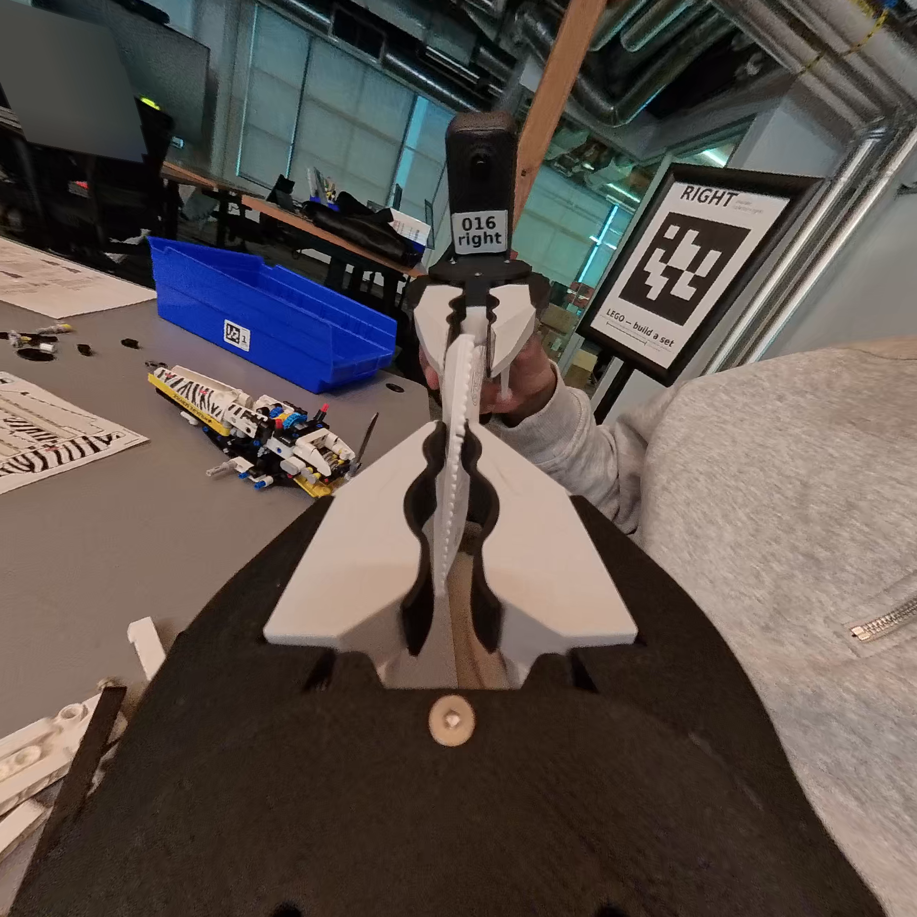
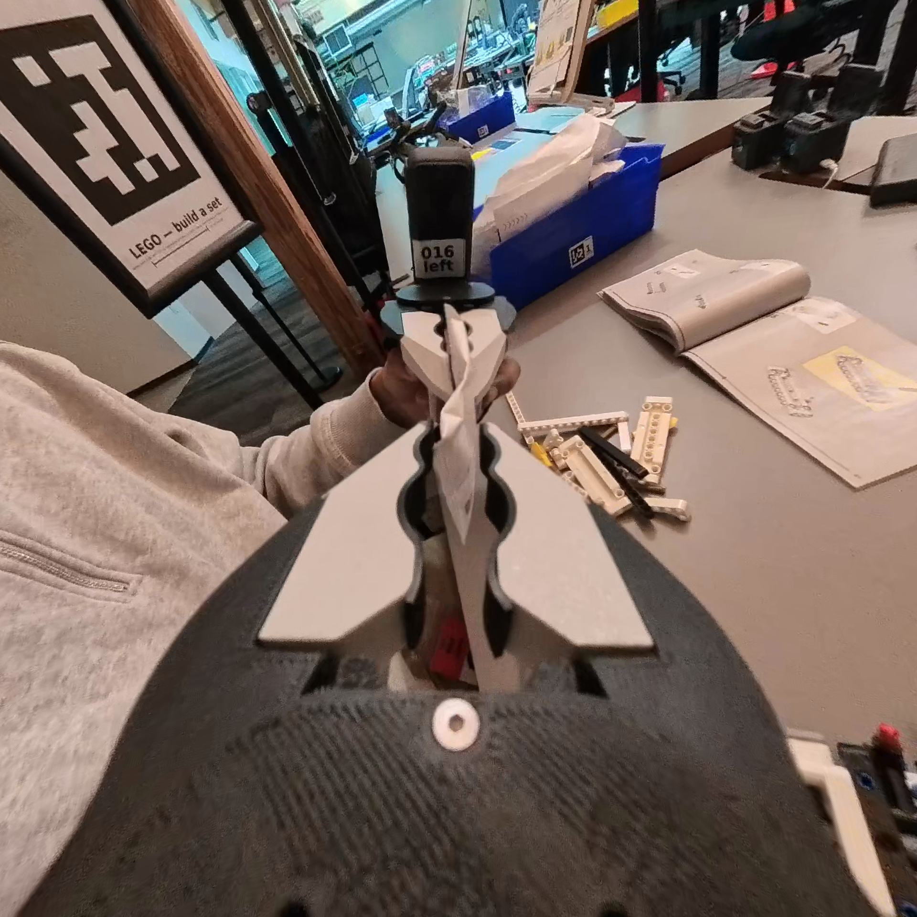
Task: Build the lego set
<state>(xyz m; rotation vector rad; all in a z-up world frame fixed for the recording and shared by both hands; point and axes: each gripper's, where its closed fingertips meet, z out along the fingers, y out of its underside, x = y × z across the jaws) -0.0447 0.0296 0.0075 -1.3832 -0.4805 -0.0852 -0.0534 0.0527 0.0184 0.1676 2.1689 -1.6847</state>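
Grey table (image 1: pixel 124 546) at nine o'clock; both grippers, left gripper (image 1: pixel 454 496) and right gripper (image 2: pixel 456 476), pinch one white paper bag (image 1: pixel 459 446), contents hidden.

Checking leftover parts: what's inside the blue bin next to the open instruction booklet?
In the right wrist view the blue bin holds crumpled white paper bags heaped above its rim. Anything beneath them is covered, so loose parts cannot be confirmed.
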